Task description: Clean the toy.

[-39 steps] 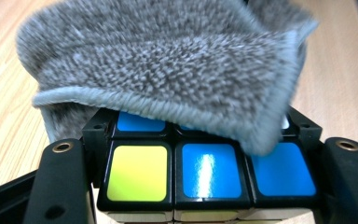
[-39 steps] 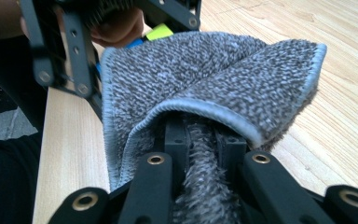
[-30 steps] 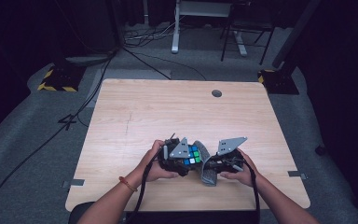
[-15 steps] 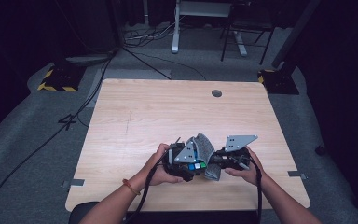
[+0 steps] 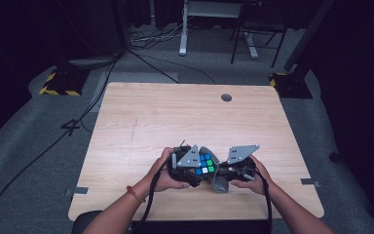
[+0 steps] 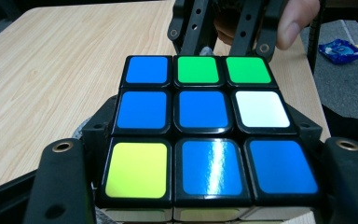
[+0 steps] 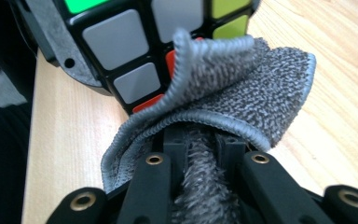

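High view. Near the lower centre of the frame I hold the puzzle cube [image 5: 205, 164] above the near part of the tabletop [image 5: 141, 122]. My left gripper [image 5: 187, 168] clamps it from the left of the frame; my right gripper [image 5: 224, 176] meets it from the right with a grey cloth [image 5: 218, 182] pinched in its fingers. Risk: both hands work close to the near edge, so a cube that slips free would likely fall off the tabletop rather than onto it.

Left gripper view. The cube's mostly blue face [image 6: 205, 126] sits in the centre of the frame, with my left fingers [image 6: 60, 186] closed on its two sides at lower left and lower right. Risk: the sides are smooth plastic; a hard wiping push from the other gripper could twist the cube between the pads or turn one of its layers.

Right gripper view. My right fingers [image 7: 200, 186] are narrow, shut on the cloth [image 7: 242, 98], which folds up against the cube [image 7: 121, 51] at the upper left of the frame. Risk: the loose fold may bunch so that little cloth meets the stickers, or a sticker edge could snag the hem.

Writing. I can read no brand, label or text on the cube, cloth or grippers.
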Demonstrator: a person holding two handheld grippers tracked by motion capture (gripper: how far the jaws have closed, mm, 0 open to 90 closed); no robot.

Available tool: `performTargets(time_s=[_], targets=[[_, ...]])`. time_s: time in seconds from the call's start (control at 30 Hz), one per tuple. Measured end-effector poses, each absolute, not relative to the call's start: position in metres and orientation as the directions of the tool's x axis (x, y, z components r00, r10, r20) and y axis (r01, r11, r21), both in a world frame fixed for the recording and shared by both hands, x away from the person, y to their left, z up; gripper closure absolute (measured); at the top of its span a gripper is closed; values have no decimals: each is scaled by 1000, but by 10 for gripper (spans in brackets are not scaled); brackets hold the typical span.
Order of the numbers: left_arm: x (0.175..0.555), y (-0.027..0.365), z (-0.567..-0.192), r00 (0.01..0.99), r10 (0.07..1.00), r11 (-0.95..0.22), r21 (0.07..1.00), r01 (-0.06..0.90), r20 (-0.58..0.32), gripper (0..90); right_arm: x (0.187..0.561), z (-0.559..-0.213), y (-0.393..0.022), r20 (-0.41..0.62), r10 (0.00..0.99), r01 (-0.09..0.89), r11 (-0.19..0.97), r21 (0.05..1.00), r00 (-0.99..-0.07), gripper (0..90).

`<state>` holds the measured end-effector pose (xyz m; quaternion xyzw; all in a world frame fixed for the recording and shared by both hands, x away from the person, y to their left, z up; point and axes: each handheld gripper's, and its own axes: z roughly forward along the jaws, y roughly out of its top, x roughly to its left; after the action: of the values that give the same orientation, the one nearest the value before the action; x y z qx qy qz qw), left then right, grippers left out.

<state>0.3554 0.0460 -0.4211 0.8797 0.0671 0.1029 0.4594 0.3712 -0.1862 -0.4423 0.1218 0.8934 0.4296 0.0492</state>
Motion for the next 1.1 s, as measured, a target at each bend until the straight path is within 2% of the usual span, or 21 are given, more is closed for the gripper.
performTargets(time_s=[0.23, 0.77, 1.1], targets=[[359, 43, -432, 966, 218, -637, 770, 31, 141, 330, 376, -435, -197, 70, 265, 204, 521, 829, -962, 790], [358, 39, -435, 964, 217, -647, 762, 26, 151, 332, 373, -425, -202, 40, 288, 186, 503, 844, -957, 789], [357, 38, -433, 968, 203, -636, 772, 15, 148, 332, 378, -443, -193, 45, 290, 211, 569, 795, -956, 789]])
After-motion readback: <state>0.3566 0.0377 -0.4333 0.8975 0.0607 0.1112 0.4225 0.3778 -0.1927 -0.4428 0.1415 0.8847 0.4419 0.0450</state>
